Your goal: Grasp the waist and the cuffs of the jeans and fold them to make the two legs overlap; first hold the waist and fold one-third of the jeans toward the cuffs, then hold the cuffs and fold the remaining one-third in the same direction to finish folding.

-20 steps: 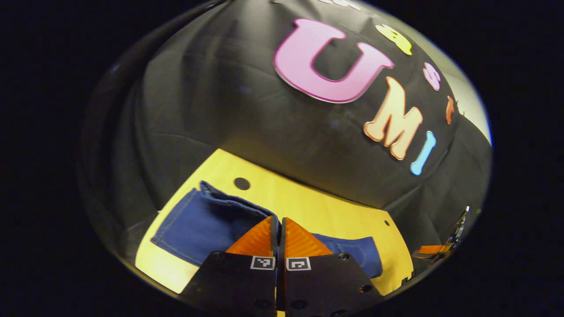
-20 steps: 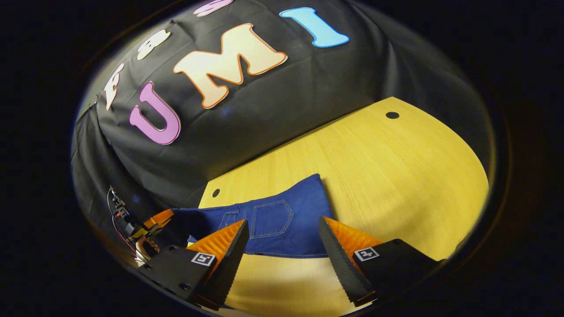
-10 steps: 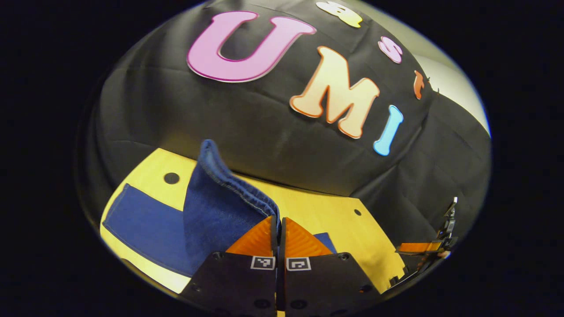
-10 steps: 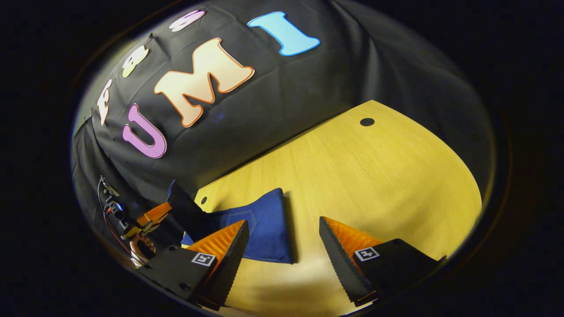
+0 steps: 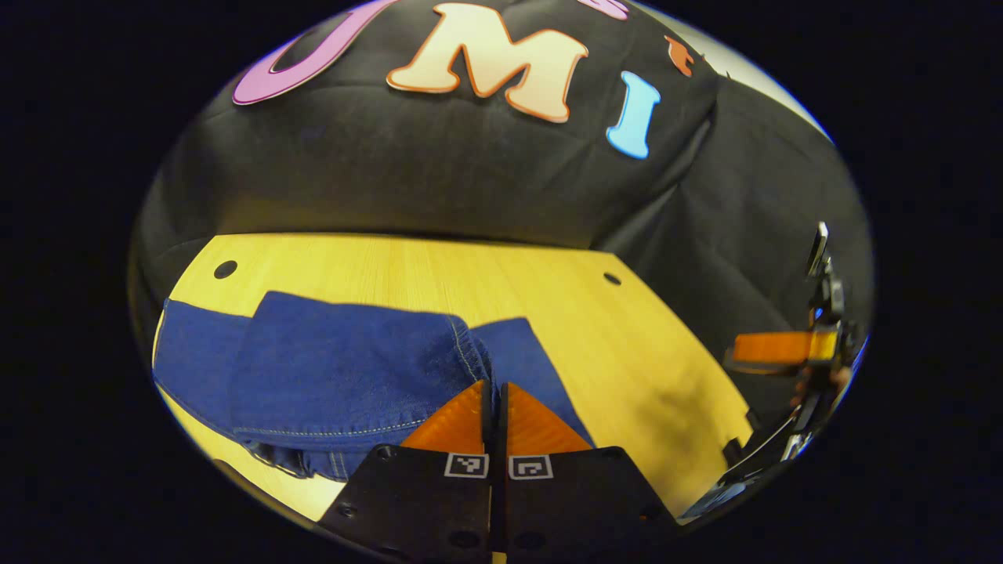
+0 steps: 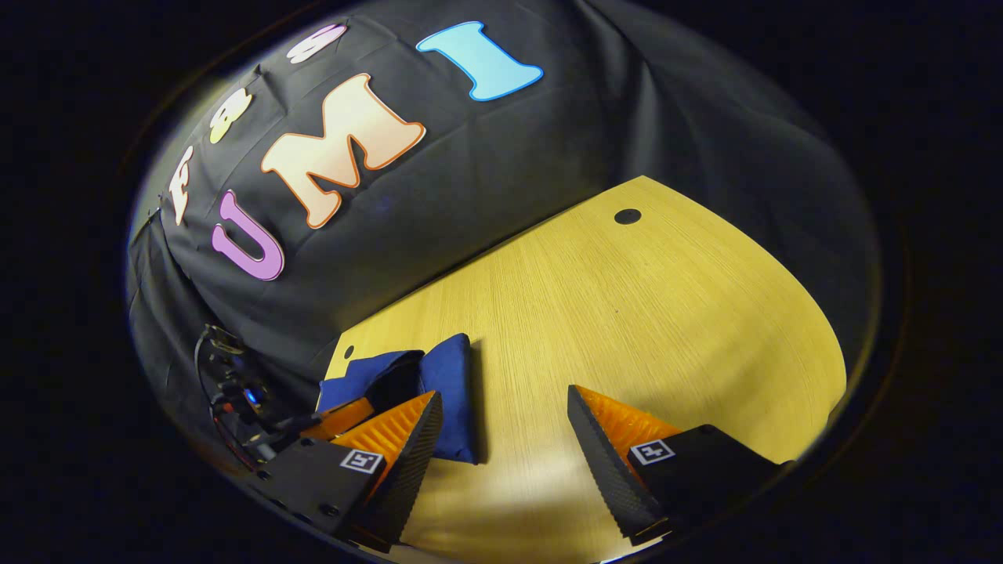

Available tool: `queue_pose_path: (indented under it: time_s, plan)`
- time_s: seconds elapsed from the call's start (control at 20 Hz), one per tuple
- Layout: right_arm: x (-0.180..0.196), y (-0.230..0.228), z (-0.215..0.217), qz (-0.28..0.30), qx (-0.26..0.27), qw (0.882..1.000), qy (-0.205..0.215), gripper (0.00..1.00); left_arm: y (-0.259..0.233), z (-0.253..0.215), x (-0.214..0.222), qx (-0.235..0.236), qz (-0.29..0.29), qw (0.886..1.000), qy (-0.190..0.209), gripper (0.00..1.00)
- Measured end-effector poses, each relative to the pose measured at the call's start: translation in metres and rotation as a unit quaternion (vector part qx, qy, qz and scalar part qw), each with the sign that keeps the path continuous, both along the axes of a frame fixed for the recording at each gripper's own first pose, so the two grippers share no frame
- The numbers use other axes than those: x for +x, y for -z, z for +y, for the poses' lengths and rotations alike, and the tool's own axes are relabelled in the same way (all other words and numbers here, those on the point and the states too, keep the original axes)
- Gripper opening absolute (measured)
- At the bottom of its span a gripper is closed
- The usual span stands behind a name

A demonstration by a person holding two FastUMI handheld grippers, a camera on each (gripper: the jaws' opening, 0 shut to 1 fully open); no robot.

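We see the dark blue denim jeans (image 5: 345,376) folded in soft layers on the yellow wooden tabletop (image 5: 627,352), at about nine o'clock of our left tongs (image 5: 494,403). These tongs are closed, pinching the stitched edge of the top layer. The right tongs (image 6: 501,423) stand wide open with nothing between them, the jeans (image 6: 447,392) at their ten o'clock. Denim is limp yet fairly heavy (it sags and drags, we judge), so a firm pinch on the thick hemmed edge suits better than one on loose cloth.
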State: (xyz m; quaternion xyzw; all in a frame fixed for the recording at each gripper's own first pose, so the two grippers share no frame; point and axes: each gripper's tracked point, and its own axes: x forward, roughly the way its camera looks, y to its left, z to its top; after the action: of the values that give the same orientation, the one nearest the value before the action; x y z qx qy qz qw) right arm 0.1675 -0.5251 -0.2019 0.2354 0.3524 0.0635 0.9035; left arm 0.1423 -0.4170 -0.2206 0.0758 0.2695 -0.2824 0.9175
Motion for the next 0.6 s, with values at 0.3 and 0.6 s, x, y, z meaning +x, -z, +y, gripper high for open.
queue_pose_path:
  time_s: [0.3,0.6]
  plan:
    - [-0.005,0.008,-0.003,0.007,-0.006,1.0,-0.007,0.98,0.012,0.008,-0.002,0.005,0.01,1.0,-0.028,0.0]
    - [-0.002,0.01,0.018,0.008,-0.003,1.0,-0.007,0.98,-0.043,0.051,0.008,0.017,-0.062,0.996,-0.063,0.97]
